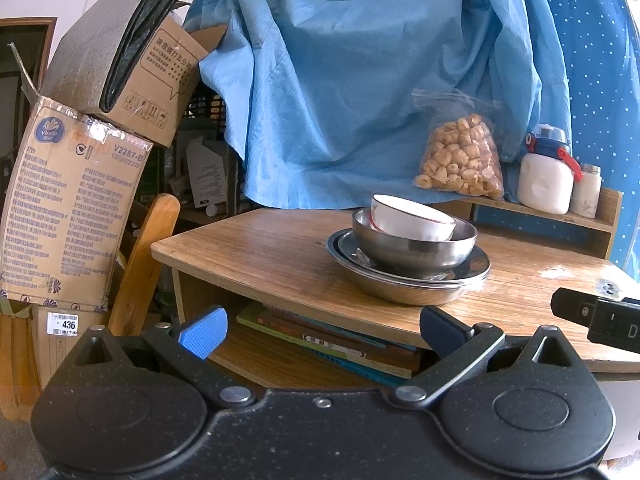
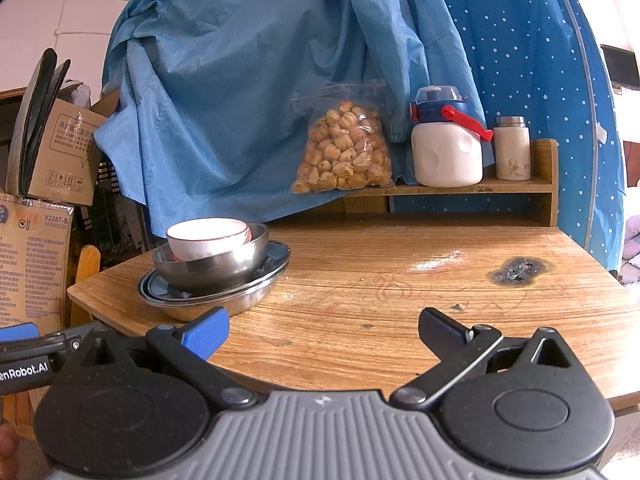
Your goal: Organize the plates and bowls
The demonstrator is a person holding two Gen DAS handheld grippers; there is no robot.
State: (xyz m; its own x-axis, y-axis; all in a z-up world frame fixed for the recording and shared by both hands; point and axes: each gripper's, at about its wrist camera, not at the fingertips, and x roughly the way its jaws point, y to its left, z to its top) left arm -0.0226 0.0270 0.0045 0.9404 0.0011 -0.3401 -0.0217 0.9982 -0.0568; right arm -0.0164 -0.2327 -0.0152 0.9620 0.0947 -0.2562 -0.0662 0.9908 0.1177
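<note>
- White bowl (image 2: 208, 236) sits tilted inside steel bowl (image 2: 212, 264), stacked on steel plates (image 2: 256, 284) on surface (image 2: 380, 280).
- Left gripper (image 1: 322, 330) and right gripper (image 2: 322, 330) both spread, holding nothing.

A worn wooden table (image 2: 400, 280) fills the middle, its top marked by a black burn spot (image 2: 518, 270) at 3 o'clock and a glare of daylight beside it. A low wooden shelf (image 2: 500, 188) stands along its far edge. Blue cloth (image 2: 240, 80) hangs at 12 o'clock, dotted blue fabric (image 2: 540, 60) at 2. Stacked cardboard boxes (image 1: 76, 208) lean at 9 o'clock before a pale wall (image 2: 60, 12)
</note>
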